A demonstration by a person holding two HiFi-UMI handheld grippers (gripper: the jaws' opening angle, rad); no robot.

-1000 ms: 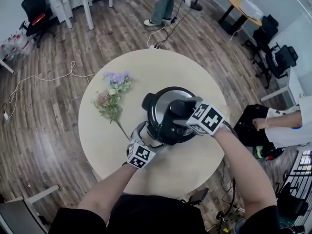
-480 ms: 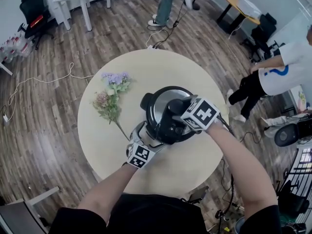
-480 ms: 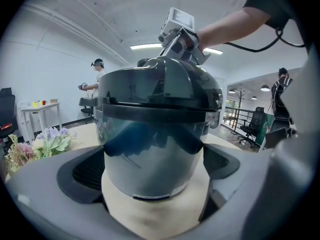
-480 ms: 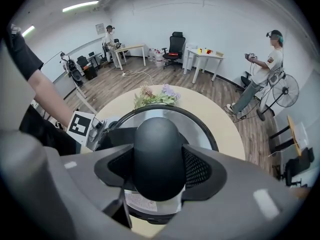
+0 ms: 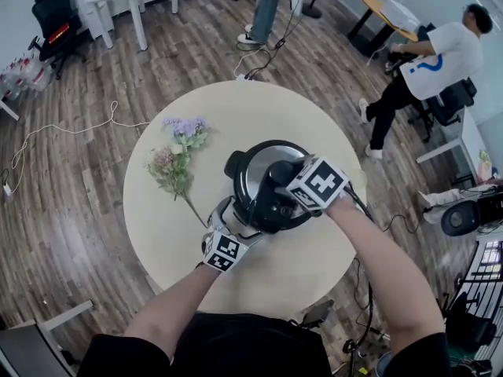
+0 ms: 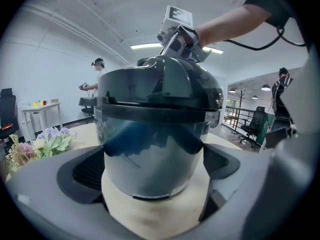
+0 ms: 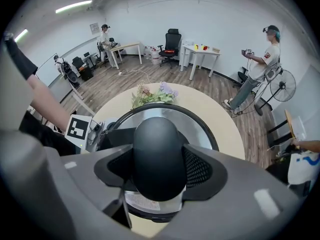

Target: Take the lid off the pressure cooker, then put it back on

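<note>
A black and steel pressure cooker [image 5: 259,187] stands on the round beige table [image 5: 212,108] with its lid [image 5: 263,163] on. My right gripper [image 5: 283,181] points steeply down over the lid. Its pads press both sides of the black lid knob [image 7: 159,156], so the gripper [image 7: 159,169] is shut on it. My left gripper [image 5: 234,217] lies nearly level at the cooker's near left side. In the left gripper view the shiny cooker body [image 6: 152,154] fills the gap of that gripper [image 6: 155,174], both pads against it. The right gripper [image 6: 177,36] shows above the lid [image 6: 160,84].
A bunch of flowers [image 5: 177,159] lies on the table left of the cooker. A person in a white shirt [image 5: 428,65] stands at the right near chairs and desks. Another person [image 5: 267,6] stands beyond the table, cables on the wooden floor.
The right gripper shifted a little left and rolled over the lid knob. The left gripper kept still. The person in the white shirt walked away along the right side.
</note>
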